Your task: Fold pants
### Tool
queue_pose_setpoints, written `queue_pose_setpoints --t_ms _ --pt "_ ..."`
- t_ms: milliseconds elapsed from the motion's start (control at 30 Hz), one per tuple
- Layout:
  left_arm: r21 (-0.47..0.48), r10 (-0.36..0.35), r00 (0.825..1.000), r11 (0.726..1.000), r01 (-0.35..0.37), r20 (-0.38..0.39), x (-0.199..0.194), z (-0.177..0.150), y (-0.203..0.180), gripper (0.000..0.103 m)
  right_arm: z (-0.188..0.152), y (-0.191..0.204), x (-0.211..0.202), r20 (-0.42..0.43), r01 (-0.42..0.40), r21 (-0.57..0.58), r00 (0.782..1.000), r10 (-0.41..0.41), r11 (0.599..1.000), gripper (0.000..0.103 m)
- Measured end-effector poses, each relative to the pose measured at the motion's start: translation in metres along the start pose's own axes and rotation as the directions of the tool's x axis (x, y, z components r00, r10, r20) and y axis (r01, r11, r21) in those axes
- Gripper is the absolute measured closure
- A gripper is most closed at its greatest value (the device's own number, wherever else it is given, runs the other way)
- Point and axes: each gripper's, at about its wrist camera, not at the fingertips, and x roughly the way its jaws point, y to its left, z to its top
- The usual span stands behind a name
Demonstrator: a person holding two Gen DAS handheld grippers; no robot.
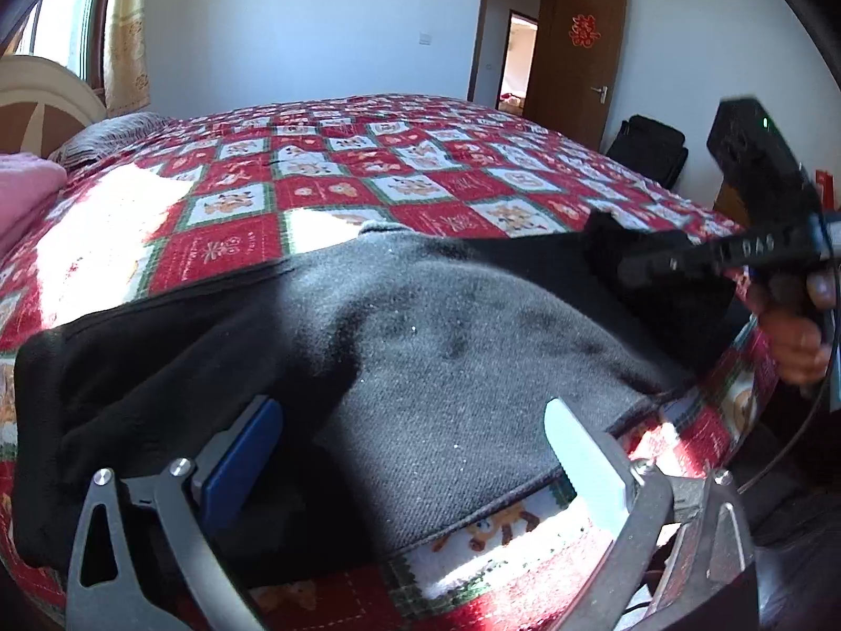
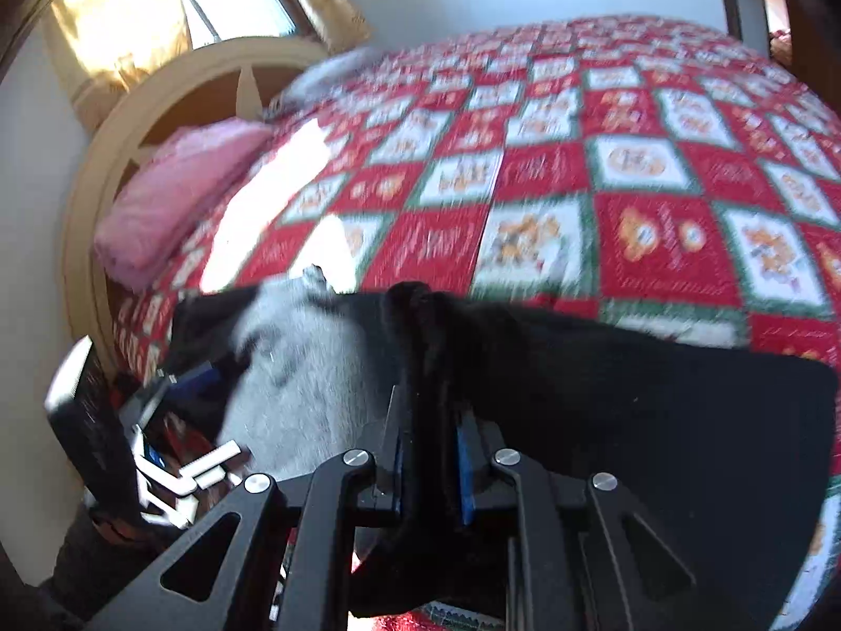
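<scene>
Pants (image 2: pixel 604 410) lie on the bed (image 2: pixel 578 168) at 6 o'clock, a fold pinched in your right tongs (image 2: pixel 428 452) for carrying over, while your left tongs (image 1: pixel 415 452) gape empty above them.

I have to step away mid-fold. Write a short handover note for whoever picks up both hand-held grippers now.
Left hand-held gripper: open, low over the near edge of the pants, gripping nothing.
Right hand-held gripper: a bunched black fold of the pants sits between its jaws; whether the pads still press on it is unclear.
Pants: dark, lying across the near edge of the bed, one layer already laid over another, right end raised in the gripper.
Done: a first fold, it seems.
Left: lay the right end down, finish folding, smooth flat.
</scene>
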Motion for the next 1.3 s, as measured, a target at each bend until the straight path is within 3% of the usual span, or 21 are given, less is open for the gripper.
queue_pose_setpoints --t_ms 100,167,367,567,733,867,933,1000,1067,1100,1133,1300 --pt "-0.056 -0.028 1.000 0.998 0.029 0.013 -0.004 0.005 0.003 0.000 -0.009 -0.012 -0.018 0.005 -0.127 0.030 0.992 0.127 0.991 0.052" --pt "-0.089 -0.064 0.998 0.994 0.066 0.024 -0.005 0.008 0.001 0.000 -0.016 -0.021 -0.045 0.050 -0.151 0.019 0.987 0.150 0.988 0.051" --pt "-0.093 -0.165 0.986 0.982 0.165 0.006 0.012 0.017 -0.034 0.001 -0.035 -0.079 -0.102 0.143 -0.010 0.092 0.990 -0.003 0.996 0.050" --pt "-0.042 -0.192 0.981 0.981 0.191 -0.024 0.033 0.033 -0.078 0.007 -0.053 -0.109 -0.112 0.198 0.019 0.150 0.979 -0.049 0.989 0.050" --pt "-0.036 -0.121 0.993 0.992 0.121 -0.001 0.027 0.036 -0.075 0.006 -0.059 -0.053 -0.094 0.184 0.030 -0.082 0.983 -0.015 0.996 0.050" --pt "-0.142 -0.076 0.997 0.987 0.074 -0.004 0.025 0.031 -0.043 0.006 -0.067 0.012 -0.058 0.164 0.111 -0.334 0.985 -0.058 0.936 0.051" --pt "-0.179 -0.072 0.997 0.981 0.070 -0.003 0.023 0.027 -0.032 0.006 -0.069 0.034 -0.041 0.165 0.148 -0.403 0.982 -0.088 0.903 0.051" --pt "-0.197 -0.072 0.997 0.978 0.072 0.006 0.020 0.026 -0.027 0.006 -0.066 0.049 -0.023 0.126 0.135 -0.438 0.988 -0.088 0.889 0.051" --pt "-0.208 -0.082 0.996 0.975 0.084 0.020 0.018 0.025 -0.024 0.006 -0.063 0.055 -0.008 0.133 0.190 -0.446 0.980 -0.145 0.875 0.059" --pt "-0.207 -0.089 0.996 0.974 0.090 0.015 0.018 0.025 -0.024 0.006 -0.061 0.055 -0.002 0.125 0.199 -0.447 0.979 -0.159 0.872 0.084" --pt "-0.199 -0.094 0.996 0.975 0.094 0.013 0.018 0.025 -0.024 0.006 -0.059 0.055 0.000 0.110 0.186 -0.441 0.982 -0.153 0.878 0.098" --pt "-0.185 -0.107 0.994 0.976 0.111 0.032 0.013 0.029 -0.026 0.006 -0.069 0.061 -0.028 0.156 0.181 -0.469 0.980 -0.121 0.865 0.099"
